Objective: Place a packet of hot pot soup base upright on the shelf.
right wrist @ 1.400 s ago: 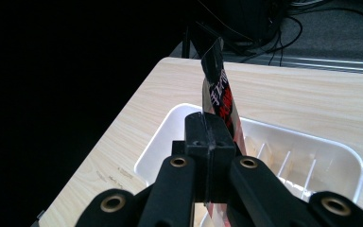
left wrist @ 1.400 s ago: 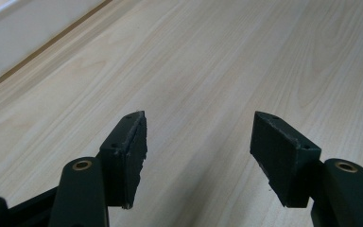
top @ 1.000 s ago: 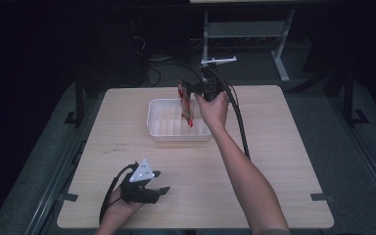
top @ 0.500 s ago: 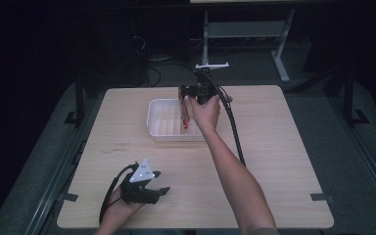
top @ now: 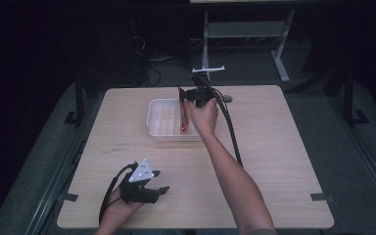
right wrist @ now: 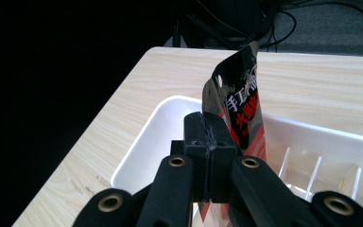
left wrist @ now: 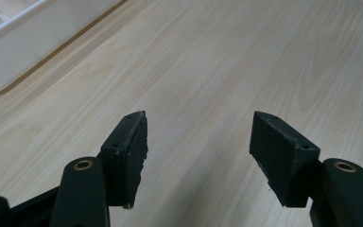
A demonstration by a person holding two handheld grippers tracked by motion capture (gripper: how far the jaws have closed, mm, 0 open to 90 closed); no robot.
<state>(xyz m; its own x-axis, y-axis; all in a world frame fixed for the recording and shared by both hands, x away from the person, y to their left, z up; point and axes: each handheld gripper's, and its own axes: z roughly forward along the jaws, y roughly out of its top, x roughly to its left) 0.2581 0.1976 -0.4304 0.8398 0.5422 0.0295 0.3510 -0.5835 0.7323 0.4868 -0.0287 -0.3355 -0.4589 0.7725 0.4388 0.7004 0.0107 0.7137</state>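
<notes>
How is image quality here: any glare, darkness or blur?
High view: lit table, surroundings nearly black. Right gripper view: glare on the glossy packet and white tray; left side black. Left gripper view: evenly lit, tray slightly soft.

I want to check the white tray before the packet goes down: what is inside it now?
Inside the white tray only thin white dividers show, and the red-and-black packet hanging in the right gripper. The tray floor behind packet and jaws is hidden.
</notes>
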